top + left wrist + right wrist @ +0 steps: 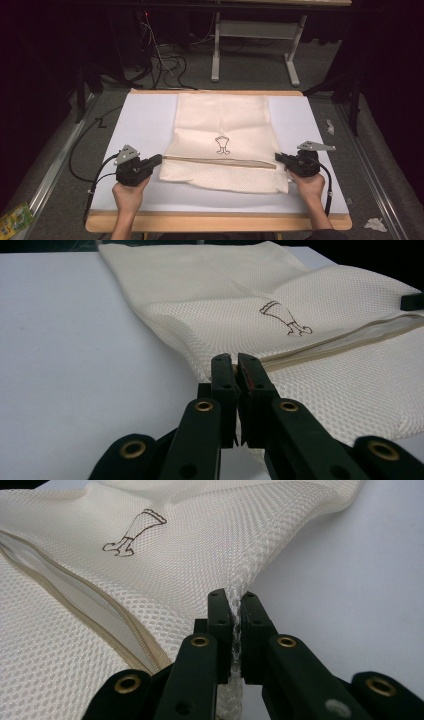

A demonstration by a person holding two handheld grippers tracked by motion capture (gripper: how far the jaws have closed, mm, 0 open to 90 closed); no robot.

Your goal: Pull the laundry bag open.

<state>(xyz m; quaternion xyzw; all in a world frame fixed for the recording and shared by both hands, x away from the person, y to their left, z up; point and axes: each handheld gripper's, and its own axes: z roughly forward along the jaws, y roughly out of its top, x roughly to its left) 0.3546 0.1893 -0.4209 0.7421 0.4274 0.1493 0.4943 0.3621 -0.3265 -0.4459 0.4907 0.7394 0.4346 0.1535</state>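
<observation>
I have the mesh bag (222,142) lying flat on the white mat (140,125), its zipper (220,161) running across between my two tools. My left gripper (234,360) is clamped on the bag's left edge at the zipper's end — my right gripper (235,597) pinches the mesh at the right edge. Nothing else sits on the mat; cables (165,62) and a table frame (255,45) stand beyond the far side.

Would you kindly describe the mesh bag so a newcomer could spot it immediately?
On the white table top, the cream mesh bag lies flat in the middle. The left gripper and right gripper pinch its side edges. A small dark printed figure above a tan zipper band marks it.
</observation>
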